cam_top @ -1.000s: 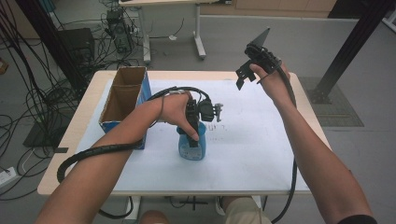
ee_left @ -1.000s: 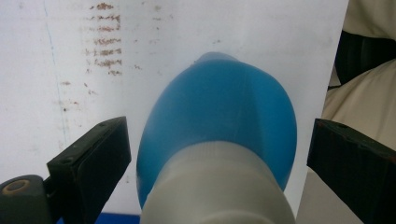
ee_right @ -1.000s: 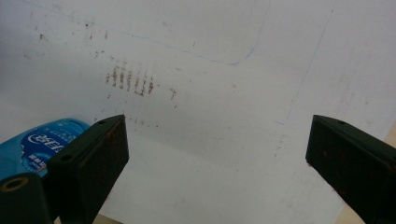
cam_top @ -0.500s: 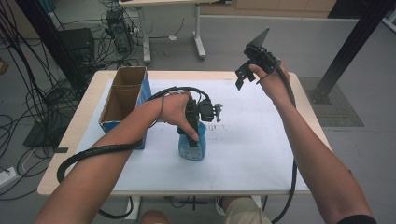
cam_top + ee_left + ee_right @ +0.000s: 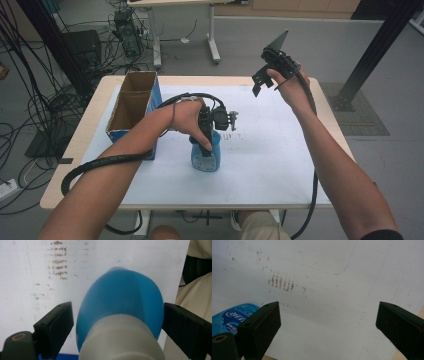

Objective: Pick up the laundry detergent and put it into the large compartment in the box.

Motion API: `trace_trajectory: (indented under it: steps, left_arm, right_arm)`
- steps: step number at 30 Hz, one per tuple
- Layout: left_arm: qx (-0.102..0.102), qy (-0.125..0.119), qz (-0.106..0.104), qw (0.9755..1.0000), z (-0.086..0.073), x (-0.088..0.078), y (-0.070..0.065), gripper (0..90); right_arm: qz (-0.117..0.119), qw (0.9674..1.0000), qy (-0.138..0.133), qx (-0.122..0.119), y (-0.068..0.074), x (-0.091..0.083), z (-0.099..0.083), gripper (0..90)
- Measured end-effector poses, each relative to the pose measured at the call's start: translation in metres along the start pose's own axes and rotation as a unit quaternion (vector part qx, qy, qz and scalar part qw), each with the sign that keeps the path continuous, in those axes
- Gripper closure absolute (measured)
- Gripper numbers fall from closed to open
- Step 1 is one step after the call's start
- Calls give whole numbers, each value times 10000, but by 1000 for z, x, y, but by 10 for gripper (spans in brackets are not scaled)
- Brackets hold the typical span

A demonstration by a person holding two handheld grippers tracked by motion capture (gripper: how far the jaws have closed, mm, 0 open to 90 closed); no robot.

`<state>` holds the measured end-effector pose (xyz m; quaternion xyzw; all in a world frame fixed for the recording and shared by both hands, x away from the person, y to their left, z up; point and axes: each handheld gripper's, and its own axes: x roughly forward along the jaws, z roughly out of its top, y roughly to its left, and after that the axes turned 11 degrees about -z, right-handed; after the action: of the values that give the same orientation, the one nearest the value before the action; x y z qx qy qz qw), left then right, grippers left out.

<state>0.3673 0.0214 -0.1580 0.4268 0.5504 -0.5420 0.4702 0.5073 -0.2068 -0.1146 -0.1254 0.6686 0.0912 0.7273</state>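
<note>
— High view taken first. Found near the middle of the white sheet (image 5: 300,165): blue bottle (image 5: 212,161), standing upright, long axis vertical. Set right of the cardboard box (image 5: 156,107) and apart from it.

— Bearing from the left gripper (image 5: 204,142)?

— Straight below. Pointed down along the bottle's axis, with the white cap (image 5: 120,340) nearest the camera in the left gripper view and the blue body between the jaws.

— Grip confirmed?

— Not confirmed. Jaws just been closing, bottle between them. On one side, pad apparently against the blue wall; on the other, a thin strip of sheet visible between pad and bottle. Recorded as not yet clamped.

— And the right gripper (image 5: 259,84)?

— Held up over the far right part of the table (image 5: 75,150), well apart from the bottle. Jaws spread wide with nothing between them. Bottle's label just glimpsed at the lower left of the right gripper view.

— Nearer hand, then?

— Left, by a wide margin; already in place.

— Judgement on the coming move?

— Likely a finished squeeze across the body's width, then a lift straight up along the axis. Worth watching: rounded shoulders, some risk of the pads sliding upward toward the cap.
</note>
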Motion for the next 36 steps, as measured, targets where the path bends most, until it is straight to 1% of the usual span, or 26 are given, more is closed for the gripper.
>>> trace_trajectory:
  steps: [7,13,15,23,29,36]
  left_arm:
    - [53,-23,27,10000,0,-1,-1,180]
    - [91,39,36,9999,2,0,-1,227]
    - [103,44,40,9999,2,1,-1,255]
    - [163,108,99,9998,4,1,-3,300]
    - [173,123,89,9997,4,1,-2,337]
    - [211,153,53,9996,6,1,0,345]
  right_arm:
    - [4,10000,4,1,0,1,0,59]
    - [3,10000,12,13,-1,1,0,59]
    - [4,10000,-1,9,-2,1,-1,59]
    - [14,10000,5,27,-3,2,-1,59]
    - [22,10000,2,37,-3,2,-1,59]
    - [21,10000,7,52,-5,3,-1,59]
